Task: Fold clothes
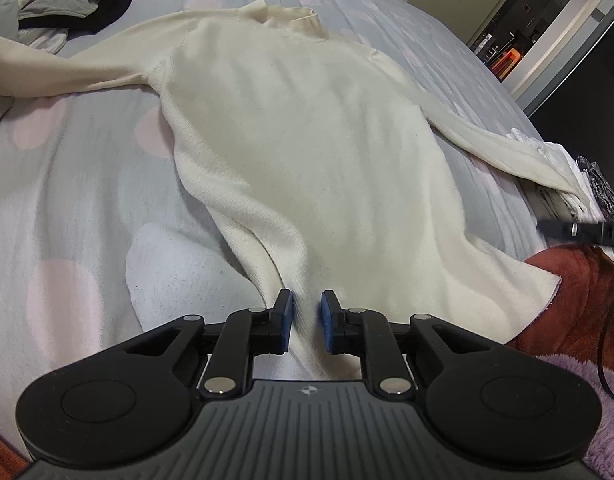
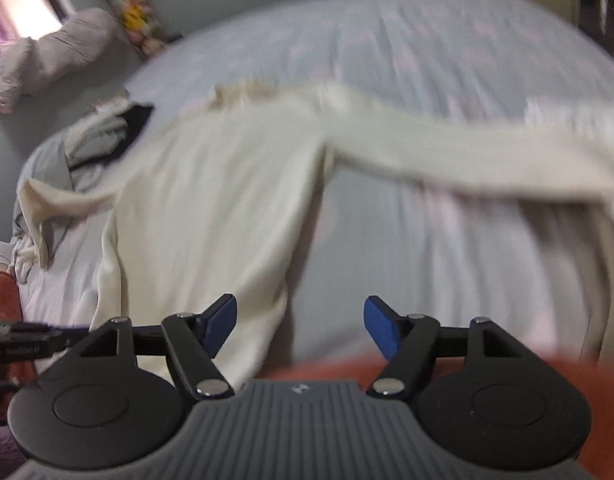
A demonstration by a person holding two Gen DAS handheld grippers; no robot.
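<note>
A cream long-sleeved sweater (image 1: 299,128) lies flat on the bed, collar far, both sleeves spread out. My left gripper (image 1: 307,320) is at its near hem, shut on a bunched fold of the fabric between the blue pads. In the right wrist view, which is blurred, the sweater (image 2: 211,184) runs off to the left and one sleeve stretches to the right. My right gripper (image 2: 301,326) stands open just right of the hem's corner, with nothing gripped. A bit of the right gripper (image 1: 579,232) shows at the right edge of the left wrist view.
The bed sheet (image 1: 67,200) is grey with pink dots. A pile of grey, white and black clothes (image 1: 67,4) lies at the far left. Folded white items (image 1: 563,176) sit at the right edge. A rust-red blanket (image 1: 567,292) covers the near edge.
</note>
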